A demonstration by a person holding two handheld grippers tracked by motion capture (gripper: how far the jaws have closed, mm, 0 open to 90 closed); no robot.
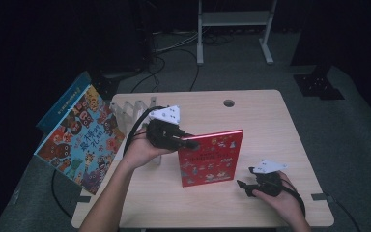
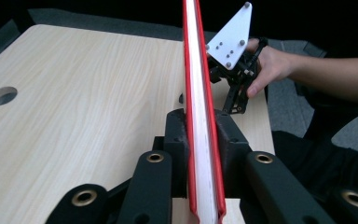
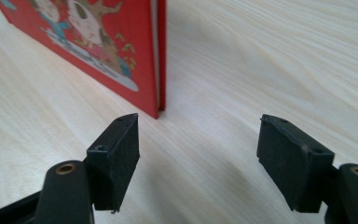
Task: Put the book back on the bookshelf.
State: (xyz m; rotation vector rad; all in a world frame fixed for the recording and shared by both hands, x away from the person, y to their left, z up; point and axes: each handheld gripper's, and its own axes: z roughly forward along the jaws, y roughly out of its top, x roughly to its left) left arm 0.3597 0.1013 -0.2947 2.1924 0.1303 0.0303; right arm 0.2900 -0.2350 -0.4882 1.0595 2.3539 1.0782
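A red picture book (image 1: 211,157) stands upright on the wooden table (image 1: 270,121), its cover facing the person. My left gripper (image 1: 191,143) is shut on the book's upper left edge. In the left gripper view the black pads clamp the red covers and white pages (image 2: 200,93) between them. My right gripper (image 1: 243,185) lies low on the table by the book's lower right corner. In the right gripper view its jaws (image 3: 198,149) stand open, with bare tabletop between them and the book's corner (image 3: 98,42) just beyond the left pad. The right gripper (image 2: 235,100) also appears behind the book in the left gripper view.
A clear slotted book rack (image 1: 130,108) stands at the table's back left. A large colourful picture book (image 1: 79,137) leans off the left edge, with a blue book (image 1: 63,104) behind it. A cable hole (image 1: 229,103) is near the far edge.
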